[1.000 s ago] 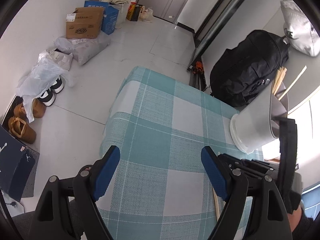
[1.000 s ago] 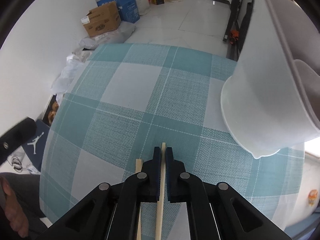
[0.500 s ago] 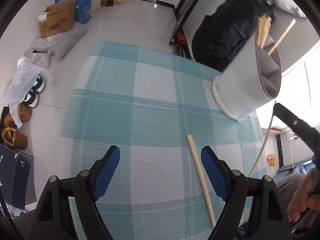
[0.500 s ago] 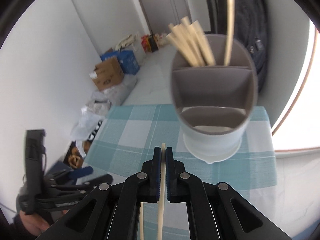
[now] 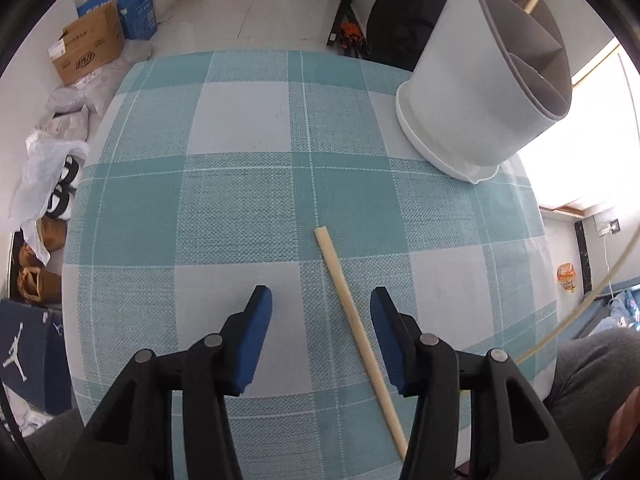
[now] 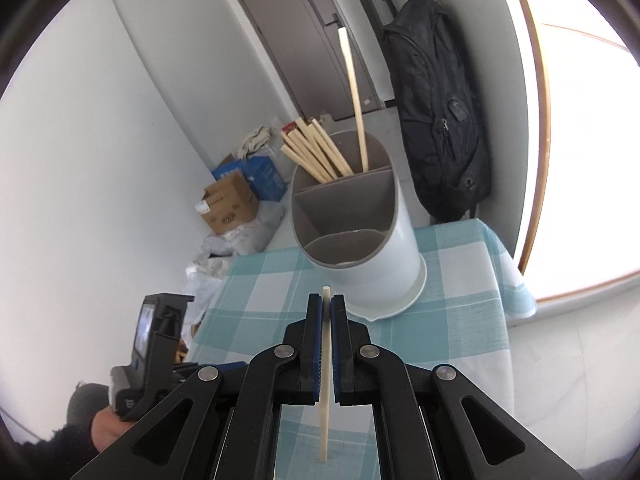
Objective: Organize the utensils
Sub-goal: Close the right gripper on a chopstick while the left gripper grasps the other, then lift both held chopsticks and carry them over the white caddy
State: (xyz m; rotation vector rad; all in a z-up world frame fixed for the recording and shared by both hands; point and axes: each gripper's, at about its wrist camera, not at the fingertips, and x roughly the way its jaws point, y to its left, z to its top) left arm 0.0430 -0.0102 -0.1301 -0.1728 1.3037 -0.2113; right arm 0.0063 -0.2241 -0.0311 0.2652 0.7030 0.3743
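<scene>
A white utensil holder (image 6: 360, 240) with grey dividers stands at the far right of the checked tablecloth (image 6: 452, 320); it also shows in the left wrist view (image 5: 476, 92). Its back compartment holds several wooden chopsticks (image 6: 316, 152) and one upright chopstick (image 6: 356, 96). My right gripper (image 6: 327, 306) is shut on a pale chopstick (image 6: 325, 380), held above the table in front of the holder. My left gripper (image 5: 320, 312) is open low over the cloth, its jaws either side of a chopstick (image 5: 356, 328) lying on the table.
A black backpack (image 6: 440, 120) hangs against the wall behind the table. Cardboard boxes (image 5: 88, 48), bags and shoes (image 5: 60, 192) lie on the floor to the left. The table's right edge (image 5: 544, 280) is near a bright window.
My right gripper has lifted higher with its chopstick, so the holder sits lower in its view. My left gripper has moved forward over the lying chopstick, which is now between its jaws.
</scene>
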